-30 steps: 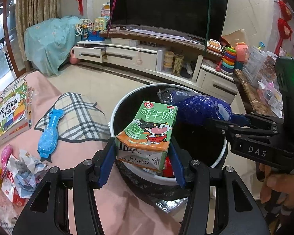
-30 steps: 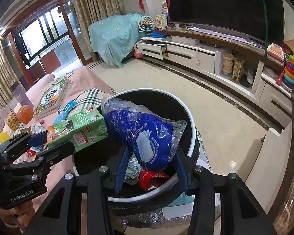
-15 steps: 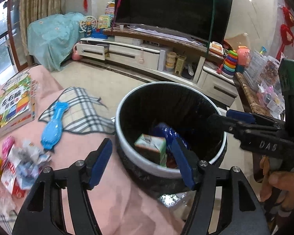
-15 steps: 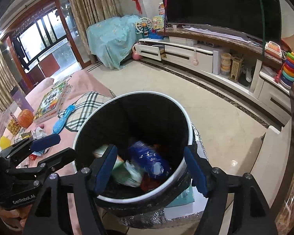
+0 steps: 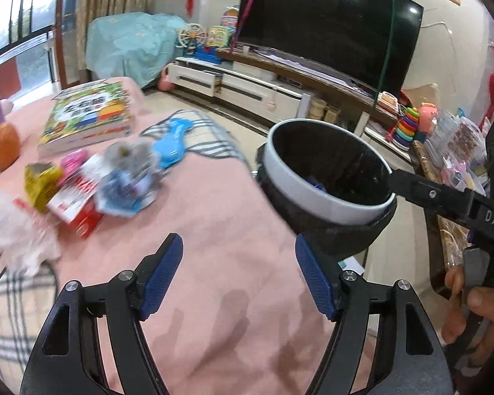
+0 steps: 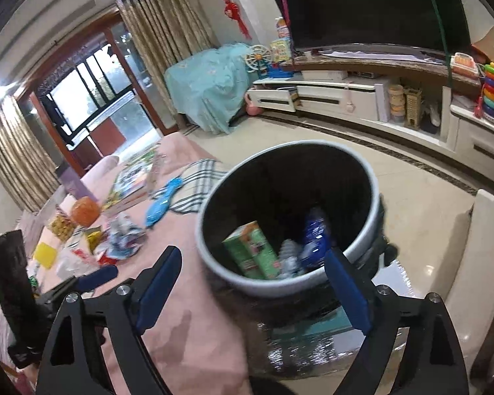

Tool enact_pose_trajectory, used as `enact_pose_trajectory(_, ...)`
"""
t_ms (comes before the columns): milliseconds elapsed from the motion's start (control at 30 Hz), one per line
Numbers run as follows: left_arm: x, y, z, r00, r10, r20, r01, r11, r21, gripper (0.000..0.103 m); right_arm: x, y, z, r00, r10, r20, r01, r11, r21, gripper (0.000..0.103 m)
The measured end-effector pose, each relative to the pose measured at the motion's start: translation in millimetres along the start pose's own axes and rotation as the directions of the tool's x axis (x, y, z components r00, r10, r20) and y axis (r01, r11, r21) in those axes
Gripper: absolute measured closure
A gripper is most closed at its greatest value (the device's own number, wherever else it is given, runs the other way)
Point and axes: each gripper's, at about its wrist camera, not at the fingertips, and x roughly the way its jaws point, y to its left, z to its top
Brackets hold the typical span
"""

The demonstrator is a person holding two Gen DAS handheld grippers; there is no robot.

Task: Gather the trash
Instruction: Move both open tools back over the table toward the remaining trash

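Observation:
The round trash bin (image 6: 372, 204) with a white rim and black liner stands beside the pink table; it also shows in the left wrist view (image 5: 313, 194). Inside it lie the green milk carton (image 6: 250, 250) and the blue plastic bag (image 6: 314, 233). A pile of wrappers (image 5: 82, 184) lies on the pink tablecloth, blurred; it also shows in the right wrist view (image 6: 115, 240). My left gripper (image 5: 238, 273) is open and empty over the tablecloth, left of the bin. My right gripper (image 6: 253, 286) is open and empty just in front of the bin's near rim.
On the table lie a blue toy (image 5: 169, 144), a children's book (image 5: 85, 115), an orange (image 5: 0, 144) and a plaid cloth (image 5: 207, 135). A TV (image 5: 329, 29) and a white cabinet (image 5: 247, 89) stand across the floor. A shelf of toys (image 5: 451, 138) is right of the bin.
Both grippers opened and dropped the milk carton and blue bag into the bin. Since then both have pulled back, and the left has swung left toward the wrappers on the table.

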Motion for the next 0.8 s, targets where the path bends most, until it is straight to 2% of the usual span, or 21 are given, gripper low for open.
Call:
enact_pose_trajectory(233, -21.6, 26.1, -26.0, 0.999, 0.046, 0.006, -0.045, 0.998, -0.045, 0.029, -3.6, 37.8, -22.1, 1.000, 0.016, 0.017, -0.015, 0.999, -0.051, 0.008)
enact_pose_trajectory(433, -40.4, 54.0, -43.4, 0.996, 0.090, 0.012, -0.089, 0.991, -0.096, 0.028, 4.5, 66.2, -39.2, 0.998, 0.057, 0.006, -0.056, 0.995, -0.085, 0.008)
enact_pose_trajectory(667, -60.8, 94.5, -65.7, 0.987, 0.158, 0.012, -0.154, 0.976, -0.152, 0.027, 20.5, 98.1, -56.6, 0.993, 0.113, -0.040, -0.117, 0.986, -0.117, 0.008)
enact_pose_trajectory(800, -70.5, 121.8, -77.4, 0.981, 0.193, 0.001, -0.189, 0.959, -0.212, 0.027, 27.8, 117.4, -65.0, 0.988, 0.141, -0.056, -0.148, 0.980, -0.135, 0.008)
